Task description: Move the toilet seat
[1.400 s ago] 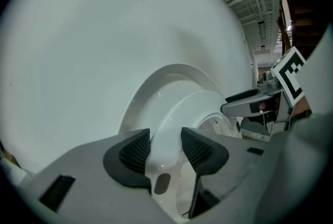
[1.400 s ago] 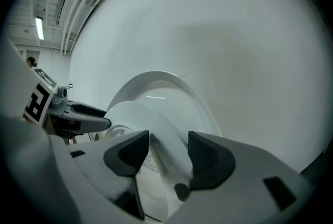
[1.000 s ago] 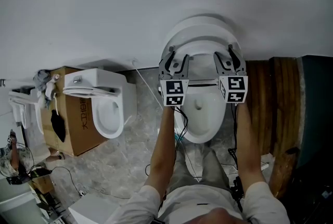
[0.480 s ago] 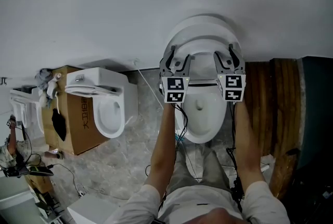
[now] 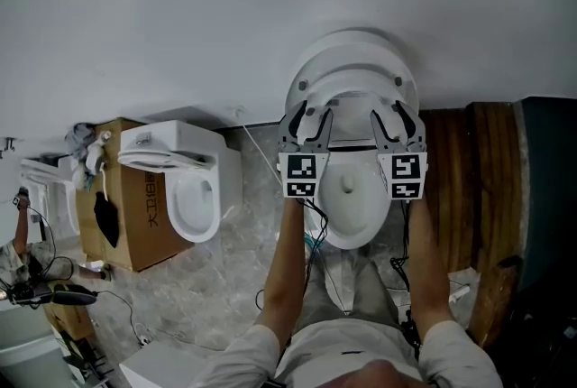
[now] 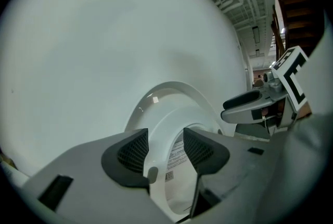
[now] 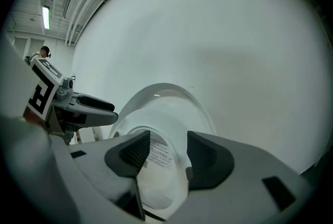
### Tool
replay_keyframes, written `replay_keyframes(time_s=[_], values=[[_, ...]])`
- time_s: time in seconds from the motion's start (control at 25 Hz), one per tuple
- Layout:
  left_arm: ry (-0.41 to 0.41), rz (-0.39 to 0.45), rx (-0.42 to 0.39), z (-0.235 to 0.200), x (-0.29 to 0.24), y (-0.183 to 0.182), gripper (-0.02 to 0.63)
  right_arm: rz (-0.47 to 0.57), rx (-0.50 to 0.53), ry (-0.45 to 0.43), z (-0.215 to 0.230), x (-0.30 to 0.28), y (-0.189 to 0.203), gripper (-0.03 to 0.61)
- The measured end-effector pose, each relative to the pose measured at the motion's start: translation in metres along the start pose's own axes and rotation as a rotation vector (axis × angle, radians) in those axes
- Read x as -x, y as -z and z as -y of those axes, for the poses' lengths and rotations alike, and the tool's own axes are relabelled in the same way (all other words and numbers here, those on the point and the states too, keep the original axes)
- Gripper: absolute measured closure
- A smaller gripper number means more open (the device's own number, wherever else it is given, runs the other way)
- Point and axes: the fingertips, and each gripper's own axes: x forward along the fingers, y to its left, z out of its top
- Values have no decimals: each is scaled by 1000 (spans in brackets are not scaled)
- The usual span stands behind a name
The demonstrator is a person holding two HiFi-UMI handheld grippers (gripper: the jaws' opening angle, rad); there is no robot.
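1. Raising the toilet seat [image 5: 353,73] evenly looks like the step in hand. It stands tilted up off the bowl [image 5: 350,201], just in front of the lid [image 5: 352,41], which leans at the wall [image 5: 180,7].
2. The left gripper [image 5: 309,113] is narrow and clamped on the seat's left rim, its jaws having just eased open a little. The right gripper [image 5: 394,113] is narrow on the right rim, its jaws having just closed further.
3. Both hands should rise together so the ring does not twist at its hinge, and the left hold may want firming.
4. Lid and wall limit travel behind, so the seat should meet the lid gently.
5. A second toilet [image 5: 185,188] sits on a cardboard box [image 5: 135,219] well to the left.
6. Wooden boards [image 5: 469,179] stand just right of the bowl, crowding the right elbow.
7. Cables [image 5: 317,255] trail by the feet and could trip the person.
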Motion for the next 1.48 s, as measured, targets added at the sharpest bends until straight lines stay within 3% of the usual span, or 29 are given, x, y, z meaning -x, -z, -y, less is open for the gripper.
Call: replay_keyframes(time_s=[0.28, 0.72, 1.08, 1.48], values=[[80, 82, 8, 29, 60, -33, 390, 52, -40, -22, -27, 70, -17, 354], [149, 153, 20, 46, 176, -68, 408, 95, -84, 19, -82, 182, -52, 357], [270, 179, -16, 53, 267, -71, 408, 130, -35, 73, -133, 257, -78, 357], [319, 223, -37, 31, 335, -72, 414, 125, -37, 138, -201, 303, -84, 359]])
